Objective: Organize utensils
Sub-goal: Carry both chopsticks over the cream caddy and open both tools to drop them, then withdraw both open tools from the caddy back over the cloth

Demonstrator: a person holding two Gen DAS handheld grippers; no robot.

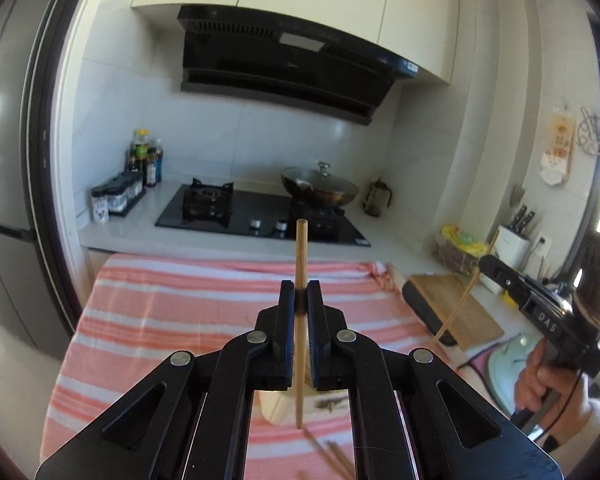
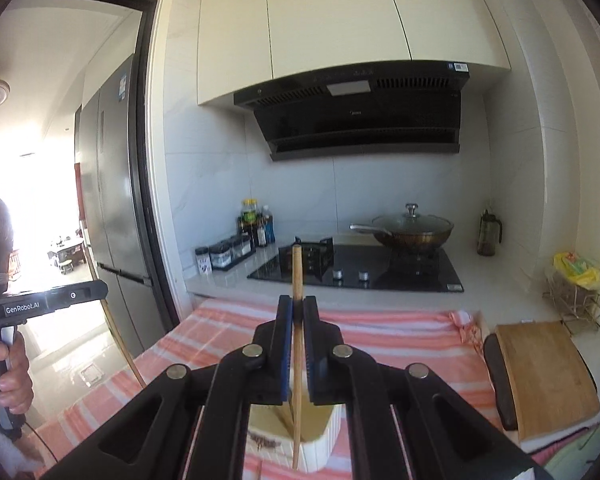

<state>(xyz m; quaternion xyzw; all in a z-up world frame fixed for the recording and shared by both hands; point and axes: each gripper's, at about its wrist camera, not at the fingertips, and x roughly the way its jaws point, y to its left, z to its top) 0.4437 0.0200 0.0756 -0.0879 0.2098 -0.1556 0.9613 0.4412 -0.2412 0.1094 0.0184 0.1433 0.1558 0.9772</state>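
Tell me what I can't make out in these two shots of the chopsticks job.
- Left wrist view: loose chopsticks on the striped cloth are blurred and cut off by the left hand-held gripper.
- Right wrist view: the white holder is mostly hidden behind the right hand-held gripper, so its contents can't be counted.
- Both views: the lower tips of the held chopsticks are blurred.

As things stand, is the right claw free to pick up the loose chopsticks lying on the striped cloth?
Probably not yet: the right claw is shut on a chopstick, held above the cloth, so it must release that before taking the loose chopsticks.
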